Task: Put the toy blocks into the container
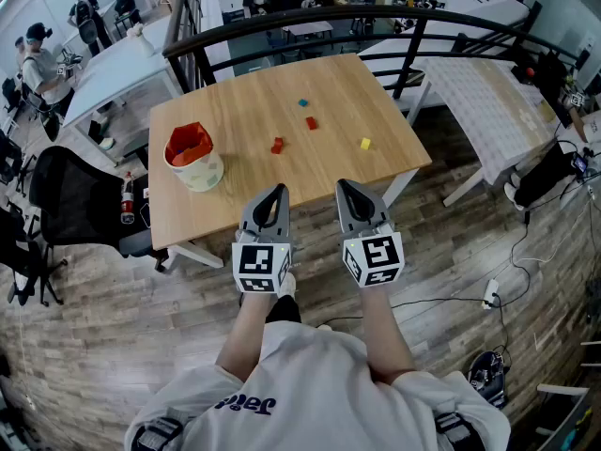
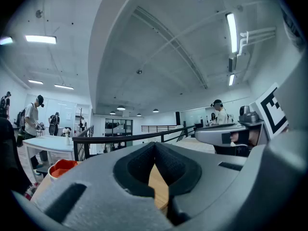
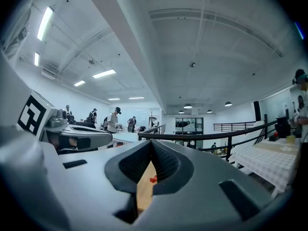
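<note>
We're getting bright, even light here, all from the ceiling strip lights [image 2: 41,39] and little round downlights [image 3: 187,106]. Shadows on the desk [image 1: 254,111] are soft and short, no real glare. Fisheye bends the railing [image 1: 329,9] hard, and both gripper views go black at the corners. The left tool [image 2: 155,150] up close looks soft.

Most of the table [image 2: 158,186] and container [image 2: 62,167] behind the jaws.
</note>
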{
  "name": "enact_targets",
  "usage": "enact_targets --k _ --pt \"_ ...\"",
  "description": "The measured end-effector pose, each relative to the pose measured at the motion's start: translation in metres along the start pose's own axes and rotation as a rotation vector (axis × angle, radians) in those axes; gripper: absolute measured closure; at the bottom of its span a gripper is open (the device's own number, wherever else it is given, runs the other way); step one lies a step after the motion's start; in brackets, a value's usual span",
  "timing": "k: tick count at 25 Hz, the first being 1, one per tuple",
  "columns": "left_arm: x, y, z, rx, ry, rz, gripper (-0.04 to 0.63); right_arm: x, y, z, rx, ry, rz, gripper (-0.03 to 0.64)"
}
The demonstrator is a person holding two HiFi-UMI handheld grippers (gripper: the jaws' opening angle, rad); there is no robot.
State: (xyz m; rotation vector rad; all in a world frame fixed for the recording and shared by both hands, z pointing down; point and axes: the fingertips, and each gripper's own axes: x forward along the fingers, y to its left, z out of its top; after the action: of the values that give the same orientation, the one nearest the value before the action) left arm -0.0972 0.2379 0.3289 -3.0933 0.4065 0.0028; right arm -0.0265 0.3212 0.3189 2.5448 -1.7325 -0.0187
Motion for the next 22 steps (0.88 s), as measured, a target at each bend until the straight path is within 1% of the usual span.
enact_targets --k 3,6,10,13,17,22 --pt "0.014 0.022 -0.004 -0.006 0.01 -0.003 0.589 0.025 0.007 0.0 -0.006 0.001 0.023 0.601" --pt "0.033 0.042 -0.008 -0.009 0.022 -0.012 0.589 0.052 0.006 -0.002 -0.001 0.011 0.027 0.601" --pt "0.057 0.071 -0.011 -0.023 0.032 -0.021 0.589 0.09 -0.001 -0.015 0.05 0.082 0.006 0.601" --pt "0.071 0.099 -0.012 -0.032 0.034 -0.003 0.588 0.118 -0.001 -0.019 0.078 0.109 -0.002 0.601" --pt "0.086 0.143 -0.015 -0.05 0.028 0.005 0.588 0.161 0.013 -0.016 0.062 0.105 0.008 0.601" --pt "0.105 0.18 -0.024 -0.064 0.04 -0.034 0.589 0.211 0.041 -0.02 0.042 0.122 0.061 0.601"
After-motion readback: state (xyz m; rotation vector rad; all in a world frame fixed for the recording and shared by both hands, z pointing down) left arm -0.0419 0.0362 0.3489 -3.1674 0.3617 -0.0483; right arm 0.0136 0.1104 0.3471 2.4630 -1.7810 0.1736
